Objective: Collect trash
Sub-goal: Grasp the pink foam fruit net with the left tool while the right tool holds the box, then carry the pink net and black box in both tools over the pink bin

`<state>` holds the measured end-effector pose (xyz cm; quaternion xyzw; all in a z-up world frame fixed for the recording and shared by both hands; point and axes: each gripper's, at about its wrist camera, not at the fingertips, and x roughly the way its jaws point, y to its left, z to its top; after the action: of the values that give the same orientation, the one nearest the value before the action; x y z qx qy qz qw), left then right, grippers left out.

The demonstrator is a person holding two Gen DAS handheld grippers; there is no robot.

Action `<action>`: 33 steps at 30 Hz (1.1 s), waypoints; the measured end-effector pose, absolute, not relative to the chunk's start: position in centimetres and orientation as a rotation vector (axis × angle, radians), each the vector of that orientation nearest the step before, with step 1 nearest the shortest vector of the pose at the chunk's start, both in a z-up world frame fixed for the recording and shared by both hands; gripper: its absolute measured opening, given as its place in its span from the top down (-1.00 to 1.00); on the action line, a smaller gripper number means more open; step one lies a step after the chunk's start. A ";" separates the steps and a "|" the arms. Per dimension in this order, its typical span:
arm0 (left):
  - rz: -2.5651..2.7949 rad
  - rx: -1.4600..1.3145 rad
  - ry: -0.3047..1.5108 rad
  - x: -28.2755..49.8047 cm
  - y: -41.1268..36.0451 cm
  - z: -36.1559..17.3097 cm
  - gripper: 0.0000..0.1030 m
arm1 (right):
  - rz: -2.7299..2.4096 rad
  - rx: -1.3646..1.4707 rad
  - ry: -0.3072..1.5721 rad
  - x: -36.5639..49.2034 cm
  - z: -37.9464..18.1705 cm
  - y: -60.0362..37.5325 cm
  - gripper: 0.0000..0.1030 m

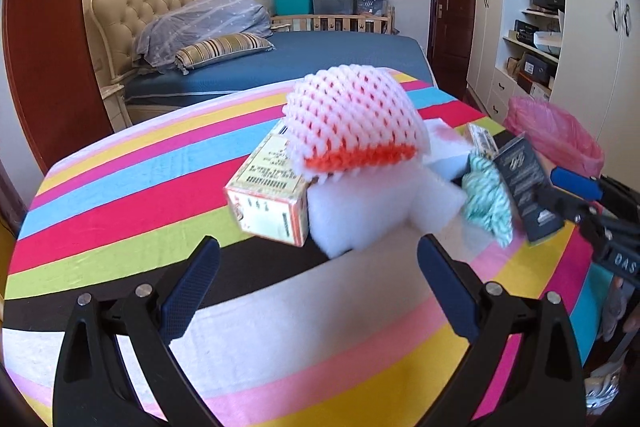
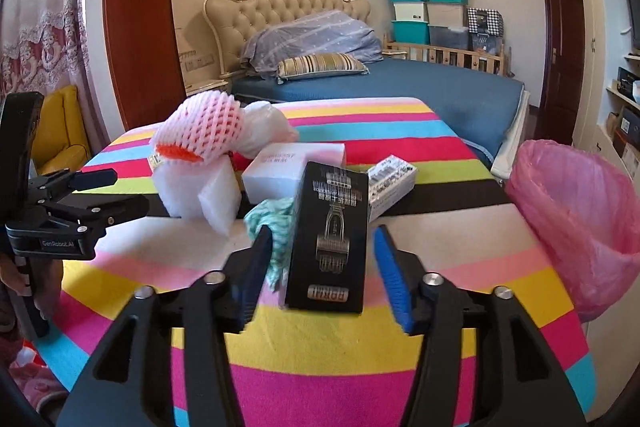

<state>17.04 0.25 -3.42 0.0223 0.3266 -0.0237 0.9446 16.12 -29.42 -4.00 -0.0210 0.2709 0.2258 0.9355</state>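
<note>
From the left wrist: left gripper [image 1: 318, 259] wide open and empty, aimed at the white foam block [image 1: 360, 211] just ahead on the striped tablecloth [image 1: 120, 195]; foam fruit net [image 1: 352, 123] perched on top of that block, tan carton [image 1: 268, 203] leaning against its side, so likely to topple or scatter if the block gets nudged before the pads close; right gripper [image 1: 576, 195] visible at the right edge beside the black box [image 1: 520, 183], pink bin bag [image 1: 556, 131] just beyond. From the right wrist: right gripper [image 2: 320, 267] roughly half open, black box [image 2: 328, 239] standing between the fingers with clear gaps on both sides, nothing gripped; teal-and-white twine [image 2: 276, 227] bunched against the left finger, liable to be pinched along with the box or to skew it; box upright and tall, easy to knock flat with a crooked approach; pink bin bag [image 2: 576, 227] at the table's right edge, soft rim possibly folding under a dropped box.
</note>
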 end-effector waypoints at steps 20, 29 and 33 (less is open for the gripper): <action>-0.043 -0.001 0.673 24.3 -3.1 -0.5 -0.86 | 0.451 0.016 0.700 18.1 -6.0 -30.1 0.02; -0.086 -0.022 0.628 23.1 -3.3 -0.6 0.01 | 0.458 0.056 0.640 16.8 -6.0 -31.2 0.04; -0.090 -0.036 0.567 20.5 -3.2 -0.1 0.04 | 0.456 0.069 0.616 16.3 -5.8 -31.5 0.04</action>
<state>20.48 -3.22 -0.14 -0.0176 0.2796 -0.0445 0.9589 16.31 -31.48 -5.82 0.0334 0.3007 0.2224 0.9268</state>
